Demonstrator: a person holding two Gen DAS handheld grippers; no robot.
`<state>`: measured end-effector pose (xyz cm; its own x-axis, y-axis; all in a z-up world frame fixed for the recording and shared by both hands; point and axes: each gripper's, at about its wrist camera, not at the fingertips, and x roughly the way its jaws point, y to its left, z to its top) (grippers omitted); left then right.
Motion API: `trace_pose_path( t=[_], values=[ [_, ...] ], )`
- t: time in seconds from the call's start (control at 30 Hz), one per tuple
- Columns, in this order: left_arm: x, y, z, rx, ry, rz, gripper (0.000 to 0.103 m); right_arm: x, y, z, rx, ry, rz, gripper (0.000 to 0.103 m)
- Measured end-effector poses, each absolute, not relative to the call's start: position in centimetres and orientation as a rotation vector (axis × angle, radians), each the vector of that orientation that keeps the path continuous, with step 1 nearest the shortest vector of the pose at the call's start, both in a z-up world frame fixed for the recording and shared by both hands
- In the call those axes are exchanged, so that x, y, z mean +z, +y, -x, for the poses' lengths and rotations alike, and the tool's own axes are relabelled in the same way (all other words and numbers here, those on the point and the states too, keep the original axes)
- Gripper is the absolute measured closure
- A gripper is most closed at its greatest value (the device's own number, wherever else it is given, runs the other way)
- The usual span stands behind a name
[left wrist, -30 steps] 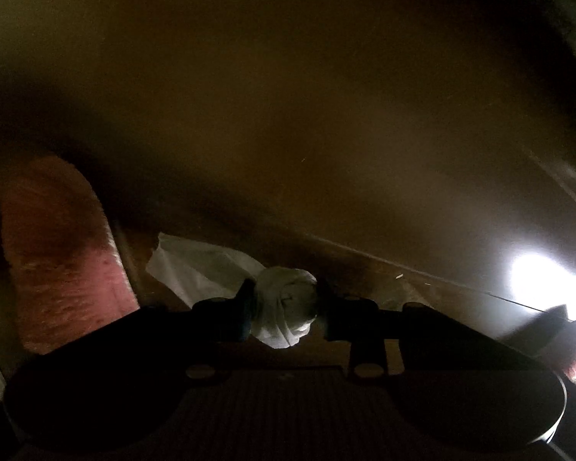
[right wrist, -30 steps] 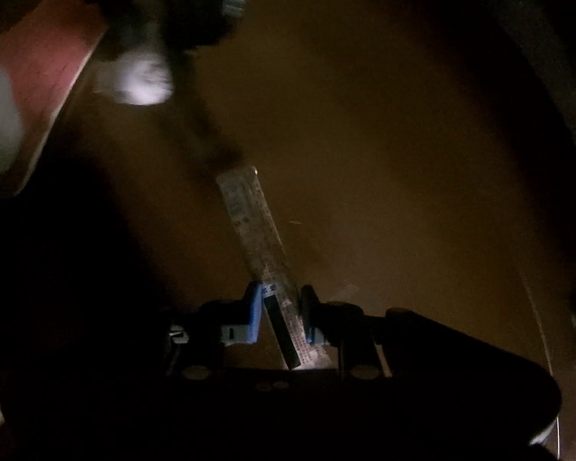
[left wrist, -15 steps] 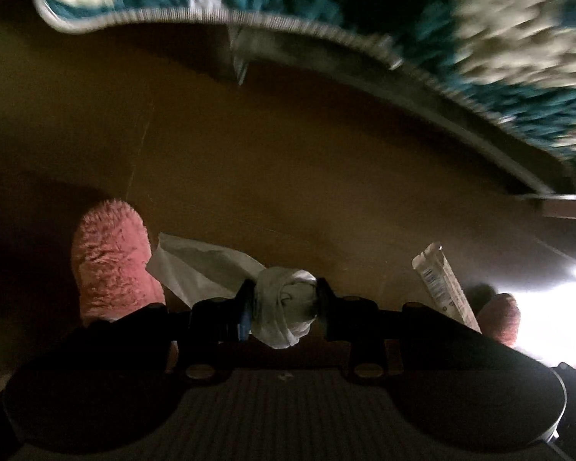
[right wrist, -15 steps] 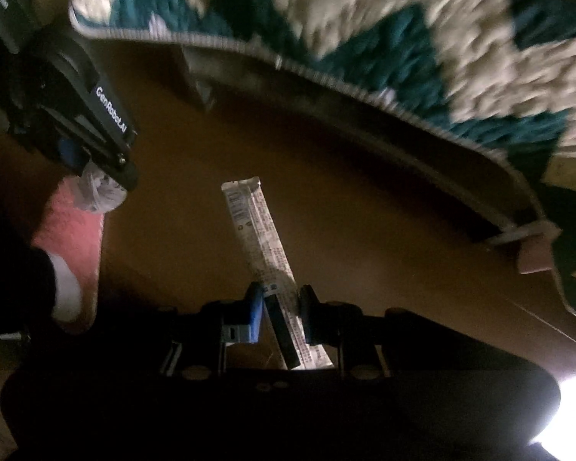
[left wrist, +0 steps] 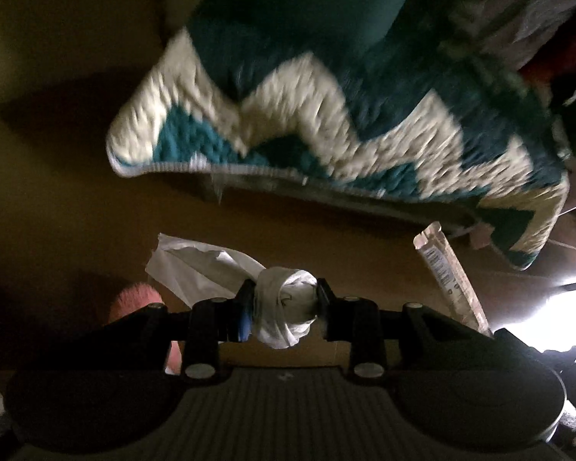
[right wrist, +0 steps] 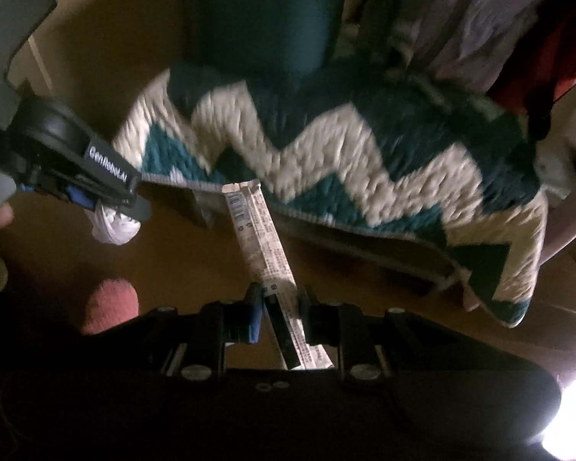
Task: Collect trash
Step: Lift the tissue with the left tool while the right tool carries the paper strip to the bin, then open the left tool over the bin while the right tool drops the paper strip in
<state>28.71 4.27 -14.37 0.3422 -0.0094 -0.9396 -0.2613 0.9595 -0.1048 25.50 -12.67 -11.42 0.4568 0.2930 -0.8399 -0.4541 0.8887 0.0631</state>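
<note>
My left gripper (left wrist: 284, 307) is shut on a crumpled white tissue (left wrist: 284, 307), whose loose end sticks out to the upper left. It also shows in the right wrist view (right wrist: 115, 226), held by the left gripper at the left. My right gripper (right wrist: 278, 311) is shut on a long silvery snack wrapper (right wrist: 261, 242) that sticks up and forward. The wrapper also shows at the right of the left wrist view (left wrist: 445, 272). Both are held above a brown floor.
A teal and cream zigzag rug (left wrist: 326, 126) lies ahead on the floor, also in the right wrist view (right wrist: 364, 161). A pink fuzzy slipper (right wrist: 109, 303) is at lower left. Clothes or fabric (right wrist: 480, 30) hang at the back right. Bright glare is at the lower right.
Both views have swung up from the dark floor; the rug has come fully into view and moved lower in the frames. Both grippers keep their hold.
</note>
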Motion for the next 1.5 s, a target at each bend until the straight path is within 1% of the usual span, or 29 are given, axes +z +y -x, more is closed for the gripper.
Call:
trace_pose_path(
  t=[0.27, 0.43, 0.57, 0.7, 0.87, 1.0, 1.1, 1.33, 1.5],
  values=[
    [-4.0, 3.7, -29.1, 0.112, 1.01, 0.219, 0.071, -2.9, -14.2, -26.7, 0.458, 0.817, 0.086, 0.084],
    [3.3, 3.2, -30.7, 0.078, 0.858, 0.138, 0.071, 2.2, -14.2, -29.1, 0.465, 0.713, 0.038, 0.084],
    [9.0, 4.0, -32.6, 0.059, 0.743, 0.148, 0.071, 5.9, -13.6, -31.5, 0.458, 0.637, 0.022, 0.084],
    [13.5, 5.2, -35.4, 0.058, 0.669, 0.152, 0.071, 8.8, -12.6, -34.4, 0.446, 0.579, 0.015, 0.084],
    [17.6, 7.0, -39.7, 0.043, 0.61, 0.185, 0.071, 11.9, -10.9, -38.6, 0.441, 0.528, -0.022, 0.084],
    [18.6, 7.9, -43.9, 0.029, 0.599, 0.223, 0.071, 13.4, -9.5, -42.5, 0.442, 0.504, -0.072, 0.084],
    [18.2, 8.6, -46.9, 0.025, 0.603, 0.24, 0.071, 13.9, -8.3, -45.5, 0.445, 0.498, -0.107, 0.084],
    [14.1, 10.1, -52.9, 0.032, 0.677, 0.26, 0.071, 11.5, -4.9, -52.0, 0.444, 0.551, -0.075, 0.084],
    [10.7, 11.0, -56.3, 0.027, 0.752, 0.289, 0.071, 9.0, -2.6, -54.1, 0.458, 0.594, -0.026, 0.084]
  ],
)
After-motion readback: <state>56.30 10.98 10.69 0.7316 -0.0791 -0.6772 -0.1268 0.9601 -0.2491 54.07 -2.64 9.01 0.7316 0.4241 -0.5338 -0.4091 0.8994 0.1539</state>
